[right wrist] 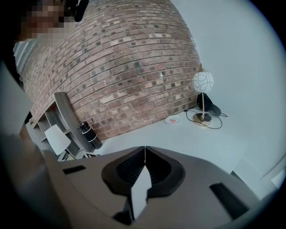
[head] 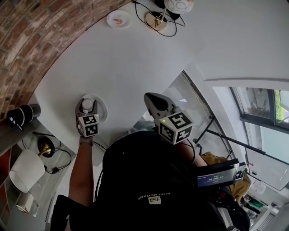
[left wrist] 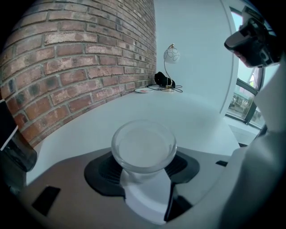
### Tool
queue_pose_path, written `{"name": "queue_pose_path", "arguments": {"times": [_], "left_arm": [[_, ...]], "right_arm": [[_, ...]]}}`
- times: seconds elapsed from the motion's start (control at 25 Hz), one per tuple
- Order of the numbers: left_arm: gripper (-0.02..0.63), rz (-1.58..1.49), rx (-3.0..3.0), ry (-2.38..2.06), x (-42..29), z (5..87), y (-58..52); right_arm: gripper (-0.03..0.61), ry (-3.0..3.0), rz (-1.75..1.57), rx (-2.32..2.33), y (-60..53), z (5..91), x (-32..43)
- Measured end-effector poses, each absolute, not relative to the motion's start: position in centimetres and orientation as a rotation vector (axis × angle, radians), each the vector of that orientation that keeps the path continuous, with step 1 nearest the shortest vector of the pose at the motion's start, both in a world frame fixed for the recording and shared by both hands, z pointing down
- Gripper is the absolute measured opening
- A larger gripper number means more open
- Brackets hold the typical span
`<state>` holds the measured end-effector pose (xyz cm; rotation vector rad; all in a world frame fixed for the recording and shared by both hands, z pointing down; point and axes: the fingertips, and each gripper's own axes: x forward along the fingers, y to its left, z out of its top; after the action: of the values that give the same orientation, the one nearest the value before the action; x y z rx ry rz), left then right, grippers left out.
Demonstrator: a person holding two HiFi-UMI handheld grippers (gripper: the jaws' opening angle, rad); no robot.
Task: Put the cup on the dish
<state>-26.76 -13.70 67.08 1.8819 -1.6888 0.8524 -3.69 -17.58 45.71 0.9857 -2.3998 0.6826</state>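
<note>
A clear glass cup (left wrist: pixel 144 146) stands upright between the jaws of my left gripper (left wrist: pixel 143 162), which is shut on it near its base. In the head view the cup (head: pixel 86 105) and left gripper (head: pixel 87 108) hang over the near left part of the white table (head: pixel 135 58). The small white dish (head: pixel 118 19) with a reddish mark lies far off by the lamp; the dish (left wrist: pixel 144 90) is also small in the left gripper view. My right gripper (head: pixel 155 102) hovers to the right, its jaws closed and empty (right wrist: pixel 144 154). The dish (right wrist: pixel 173 120) shows far ahead of it.
A globe lamp (head: pixel 159 12) with a gold base and black cable stands beside the dish. A brick wall (left wrist: pixel 67 58) runs along the table's left side. A black cylinder (head: pixel 21 115) sits on a shelf at the left. Windows (head: pixel 262 108) are at the right.
</note>
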Motion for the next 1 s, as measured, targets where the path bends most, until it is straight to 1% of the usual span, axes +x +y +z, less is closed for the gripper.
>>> {"name": "queue_pose_path", "arguments": {"times": [0.44,0.8,1.0], "left_arm": [[0.259,0.856,1.890,-1.676,-26.6,67.3,-13.6],[0.259,0.787,1.912,-1.636,-25.8,67.2,-14.4],[0.269,0.807,1.914,-1.638,-25.6,66.9,-14.5]], "right_arm": [[0.005,-2.407,0.690,1.009,-17.4,45.5,-3.1],[0.005,-2.403,0.705,1.046,-17.2,45.3,-2.2],[0.005,-2.411,0.698,1.040,-17.2,45.3,-2.3]]}}
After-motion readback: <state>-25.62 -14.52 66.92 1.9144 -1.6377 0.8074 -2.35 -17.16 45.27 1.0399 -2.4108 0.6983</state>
